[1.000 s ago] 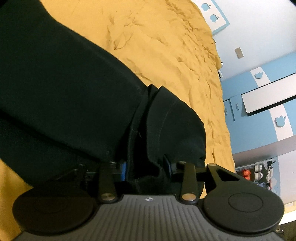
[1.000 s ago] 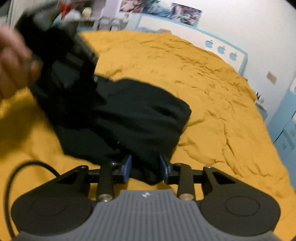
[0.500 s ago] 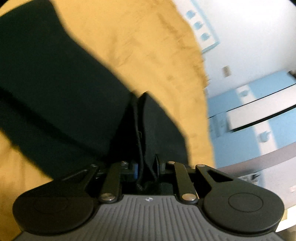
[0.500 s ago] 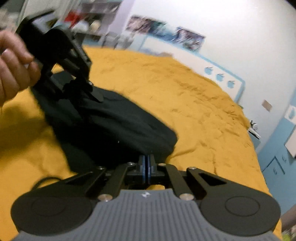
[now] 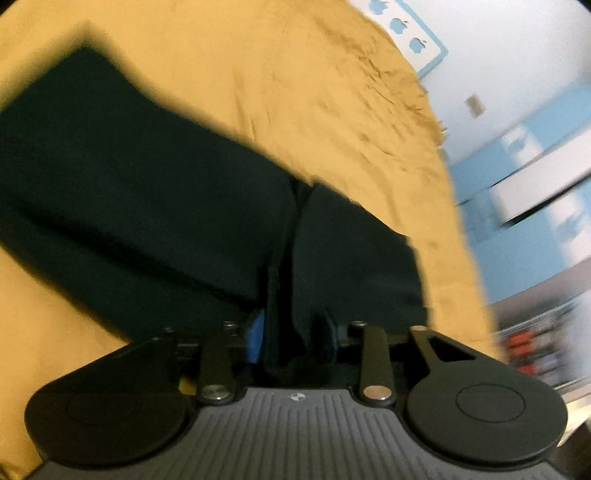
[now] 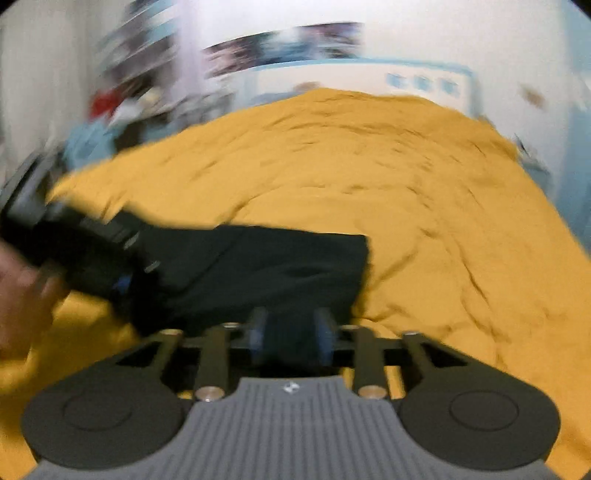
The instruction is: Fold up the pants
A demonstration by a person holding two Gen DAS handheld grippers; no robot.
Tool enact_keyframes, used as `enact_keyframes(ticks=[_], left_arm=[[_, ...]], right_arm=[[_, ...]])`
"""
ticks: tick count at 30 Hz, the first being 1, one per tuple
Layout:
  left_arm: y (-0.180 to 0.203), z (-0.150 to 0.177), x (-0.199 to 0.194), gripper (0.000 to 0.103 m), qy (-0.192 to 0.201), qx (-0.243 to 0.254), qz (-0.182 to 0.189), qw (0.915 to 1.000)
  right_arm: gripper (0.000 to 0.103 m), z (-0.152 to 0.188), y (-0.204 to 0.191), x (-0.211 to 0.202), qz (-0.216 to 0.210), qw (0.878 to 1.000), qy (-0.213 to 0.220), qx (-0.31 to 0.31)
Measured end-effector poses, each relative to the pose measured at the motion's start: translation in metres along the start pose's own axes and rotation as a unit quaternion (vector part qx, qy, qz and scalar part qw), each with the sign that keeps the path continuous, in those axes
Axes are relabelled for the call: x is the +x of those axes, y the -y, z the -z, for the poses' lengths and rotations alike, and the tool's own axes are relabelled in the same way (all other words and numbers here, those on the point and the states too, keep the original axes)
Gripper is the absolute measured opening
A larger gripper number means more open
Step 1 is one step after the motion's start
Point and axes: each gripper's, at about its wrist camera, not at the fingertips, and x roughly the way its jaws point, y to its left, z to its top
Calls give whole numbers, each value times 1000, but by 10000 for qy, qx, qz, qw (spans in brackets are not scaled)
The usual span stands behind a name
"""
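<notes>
The black pants [image 5: 140, 206] lie folded on the mustard-yellow bed cover [image 5: 295, 92]. My left gripper [image 5: 293, 334] is shut on a bunched edge of the pants, with cloth pinched between its blue pads [image 5: 255, 336]. In the right wrist view the pants [image 6: 258, 266] stretch leftward from my right gripper [image 6: 290, 338], whose jaws have black cloth between them. The left gripper [image 6: 122, 273] and the hand holding it show at the left edge, gripping the other end. Both views are blurred by motion.
The yellow bed cover [image 6: 406, 184] fills most of both views. A white headboard with blue apple marks [image 5: 410, 33] and blue cabinets [image 5: 517, 166] stand beyond the bed. Cluttered shelves [image 6: 129, 96] sit at the far left.
Both grippers have swung with the pants. My right gripper, fully closed half a second ago, now has a thicker fold of cloth between its jaws. The pants now lie stretched out flatter.
</notes>
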Motion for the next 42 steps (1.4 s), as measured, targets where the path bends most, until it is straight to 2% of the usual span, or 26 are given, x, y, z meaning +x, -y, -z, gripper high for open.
enact_keyframes(ticks=[1, 2, 4, 5, 8, 11, 14, 17, 20, 22, 24, 26, 27, 28, 30, 31, 32, 35, 37, 39, 41, 42], left_arm=[[9, -4, -11, 40, 271, 363, -183, 9988], [18, -10, -18, 49, 467, 647, -223, 9966], [39, -29, -21, 56, 664, 1116, -78, 9915], [53, -40, -16, 58, 623, 1356, 56, 9888], [96, -66, 24, 60, 37, 2074, 511, 9769], [138, -73, 68, 60, -373, 2883, 806, 9534], [168, -70, 106, 60, -764, 3415, 991, 9315], [185, -56, 133, 58, -992, 3943, 811, 9100], [187, -47, 149, 55, -1233, 4145, 528, 9001], [182, -46, 153, 52, -1393, 4108, 533, 8994], [177, -47, 154, 37, -1474, 4102, 556, 8983], [177, -51, 155, 10, -1594, 4076, 611, 8971], [178, -52, 155, 8, -1619, 4065, 651, 8968], [180, -53, 156, 6, -1604, 4077, 669, 8964], [181, -56, 154, 6, -1560, 4073, 689, 8972], [179, -60, 152, 5, -1511, 3967, 707, 9026], [179, -64, 155, 5, -1427, 3823, 717, 9101], [172, -75, 151, 3, -1110, 3311, 744, 9341], [170, -76, 152, 3, -960, 3189, 685, 9404], [172, -75, 157, 2, -916, 3154, 601, 9426], [173, -77, 154, 0, -405, 3063, 142, 9510], [170, -83, 151, 0, -266, 2863, 140, 9577]], right_arm=[[31, 0, 8, 5, -11, 9995, -79, 313], [32, 1, 15, 10, -28, 9985, -165, 526], [32, 5, 21, 18, -20, 9970, -274, 722], [32, 9, 20, 20, -7, 9969, -312, 726], [35, 18, 19, 23, -32, 9961, -351, 814], [38, 20, 22, 25, -68, 9954, -341, 896], [39, 21, 24, 21, -156, 9942, -358, 999], [40, 25, 26, 21, -200, 9932, -409, 1075], [40, 25, 31, 25, -274, 9913, -466, 1198], [40, 25, 31, 24, -308, 9907, -478, 1235], [40, 26, 31, 24, -335, 9905, -484, 1244], [40, 26, 30, 24, -347, 9907, -477, 1227], [40, 27, 29, 24, -368, 9907, -478, 1217], [36, 27, 29, 25, -388, 9906, -499, 1211], [19, 28, 29, 27, -343, 9907, -544, 1196], [12, 28, 30, 27, -362, 9898, -583, 1248], [9, 27, 32, 28, -393, 9888, -618, 1298], [7, 26, 28, 23, -428, 9895, -769, 1148], [6, 27, 26, 24, -397, 9896, -885, 1065], [6, 29, 24, 28, -333, 9895, -995, 993], [6, 30, 24, 29, -348, 9889, -1057, 983], [6, 31, 24, 29, -347, 9890, -1052, 976]])
